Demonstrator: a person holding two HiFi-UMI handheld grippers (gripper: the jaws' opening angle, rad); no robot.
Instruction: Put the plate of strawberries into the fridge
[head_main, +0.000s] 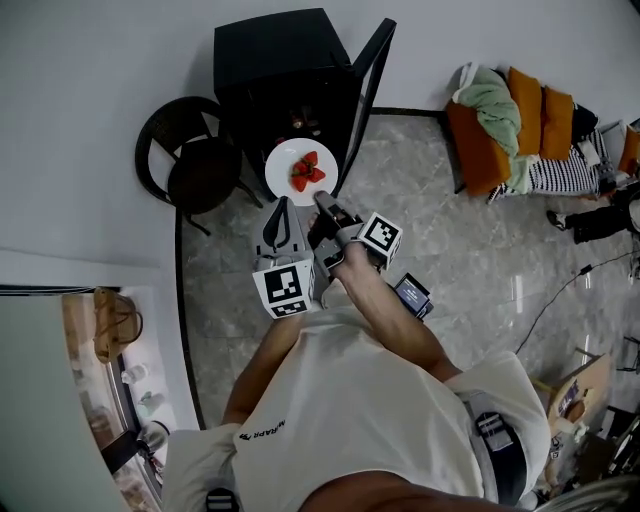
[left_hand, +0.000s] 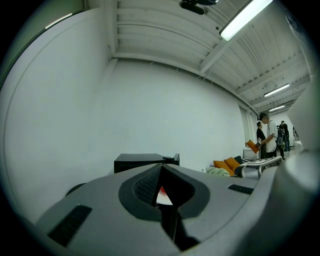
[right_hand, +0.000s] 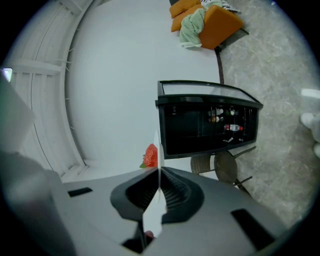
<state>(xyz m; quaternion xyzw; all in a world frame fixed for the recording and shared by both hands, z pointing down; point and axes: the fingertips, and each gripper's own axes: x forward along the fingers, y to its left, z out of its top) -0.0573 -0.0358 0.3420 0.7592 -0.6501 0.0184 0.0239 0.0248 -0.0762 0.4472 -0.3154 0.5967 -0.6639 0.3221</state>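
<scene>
We hold the plate (head_main: 282, 165) of strawberries (head_main: 308, 172) before the open fridge (head_main: 280, 70), right gripper (head_main: 322, 203) fingers clamped on its rim, left gripper (head_main: 283, 218) fingers closed and empty; shelving remains.

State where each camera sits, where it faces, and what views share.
Head view: on the head, looking down at shirt, forearm, left gripper, right gripper, plate, fridge.
Left gripper view: on that gripper, faces wall and fridge; shut jaws show.
Right gripper view: on that gripper, faces open fridge; jaws clamp the plate.
Shared: all show the fridge.
</scene>
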